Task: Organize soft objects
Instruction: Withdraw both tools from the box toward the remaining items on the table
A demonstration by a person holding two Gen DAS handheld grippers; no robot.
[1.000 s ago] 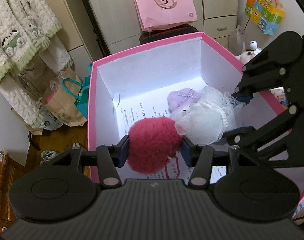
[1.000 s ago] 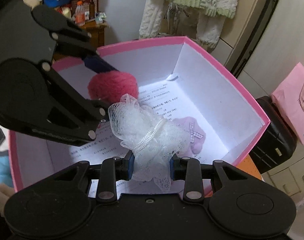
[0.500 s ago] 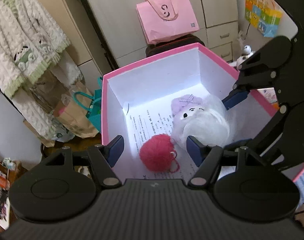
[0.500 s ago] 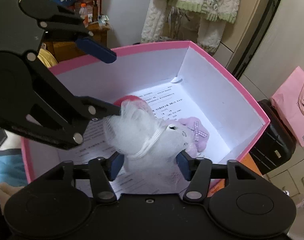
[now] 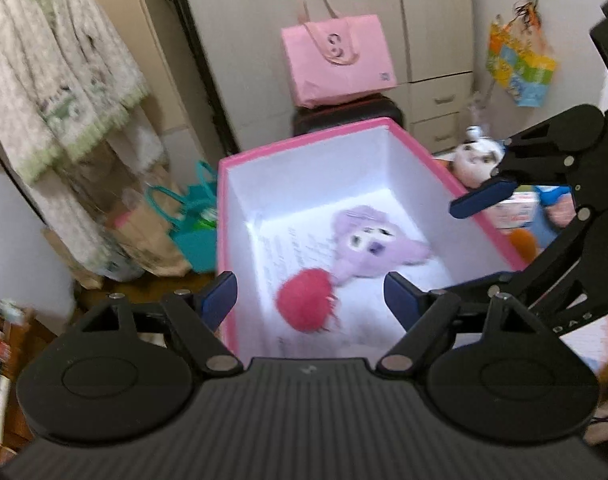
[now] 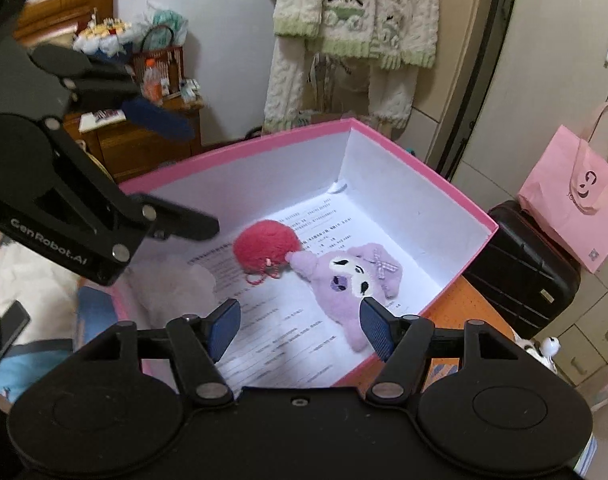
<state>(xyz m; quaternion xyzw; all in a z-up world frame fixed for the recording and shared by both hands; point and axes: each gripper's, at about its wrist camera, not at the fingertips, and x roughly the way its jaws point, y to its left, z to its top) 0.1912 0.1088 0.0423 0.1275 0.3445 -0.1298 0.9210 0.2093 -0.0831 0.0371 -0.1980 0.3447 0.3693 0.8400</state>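
A pink box with white inside walls holds a red fluffy ball and a purple plush toy on a printed paper lining. A blurred white mesh puff lies in the box's near left corner in the right wrist view. My left gripper is open and empty above the box's near edge. My right gripper is open and empty above the box, and it also shows at the right of the left wrist view.
A pink paper bag sits on a black suitcase behind the box. White knitted clothes hang on the wall. More plush toys lie right of the box. Bags stand on the floor at left.
Both grippers opened and let go: the red ball and the white mesh puff dropped into the box. Both grippers then pulled up and back from it.
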